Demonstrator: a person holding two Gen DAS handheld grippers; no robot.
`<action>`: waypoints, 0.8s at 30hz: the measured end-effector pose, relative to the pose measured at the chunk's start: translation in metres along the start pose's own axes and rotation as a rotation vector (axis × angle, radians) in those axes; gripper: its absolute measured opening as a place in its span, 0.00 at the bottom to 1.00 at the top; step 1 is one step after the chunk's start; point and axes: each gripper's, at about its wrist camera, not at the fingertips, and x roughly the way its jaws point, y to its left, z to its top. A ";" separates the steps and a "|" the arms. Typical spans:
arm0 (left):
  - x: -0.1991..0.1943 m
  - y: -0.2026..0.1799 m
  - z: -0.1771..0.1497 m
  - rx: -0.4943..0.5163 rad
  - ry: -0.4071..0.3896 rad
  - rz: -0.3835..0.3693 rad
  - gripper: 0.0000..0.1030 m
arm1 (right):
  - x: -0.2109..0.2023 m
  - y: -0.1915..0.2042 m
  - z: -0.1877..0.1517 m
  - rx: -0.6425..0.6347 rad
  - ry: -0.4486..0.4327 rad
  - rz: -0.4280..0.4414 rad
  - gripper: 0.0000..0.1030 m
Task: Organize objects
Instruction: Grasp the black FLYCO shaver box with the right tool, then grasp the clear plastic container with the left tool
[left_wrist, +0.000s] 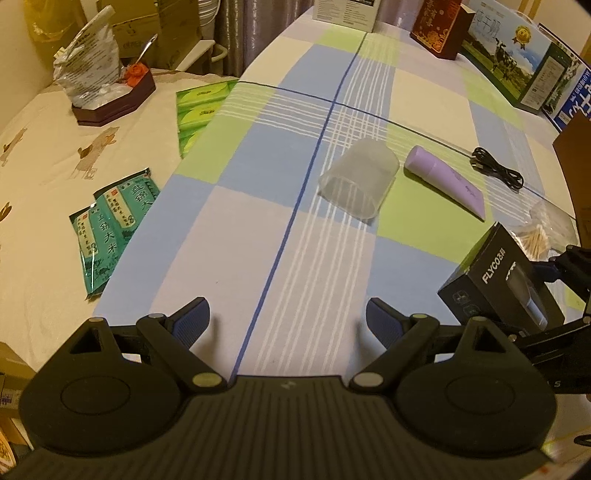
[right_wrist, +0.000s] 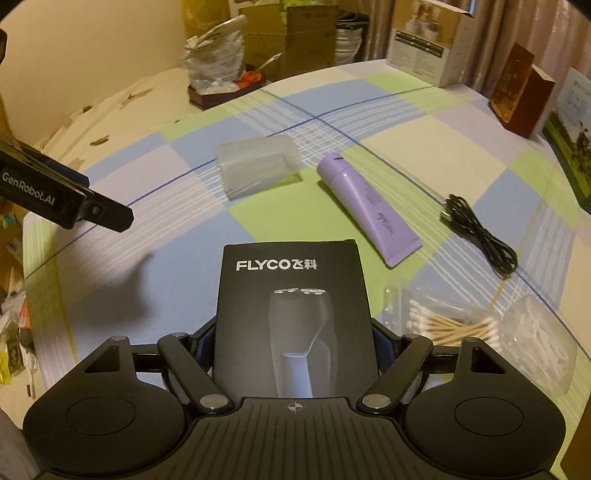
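right gripper has clamped onto the black FLYCO box, left gripper just hanging wide open over the checked tablecloth

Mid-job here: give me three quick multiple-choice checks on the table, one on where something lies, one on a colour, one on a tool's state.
1. Where does the black cable lie relative to the tube?
A. To its right in the right wrist view
B. Under it
C. Inside the clear container

2. What colour is the tube?
A. Red
B. Purple
C. Black

3. How is the left tool?
A. Clamped on the tube
B. Open with nothing between its fingers
C. Clamped on the clear container

Answers: 1 A, the cable sits apart on the cloth; 2 B, a pale purple body; 3 B, only tablecloth shows in the gap.
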 end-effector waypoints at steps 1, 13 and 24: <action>0.001 -0.001 0.001 0.004 0.000 -0.002 0.87 | -0.003 -0.001 0.000 0.009 -0.008 0.002 0.74; 0.013 -0.022 0.026 0.092 -0.015 -0.050 0.87 | -0.051 -0.031 0.011 0.208 -0.131 -0.045 0.74; 0.042 -0.052 0.073 0.288 -0.054 -0.123 0.86 | -0.084 -0.092 -0.010 0.557 -0.141 -0.234 0.74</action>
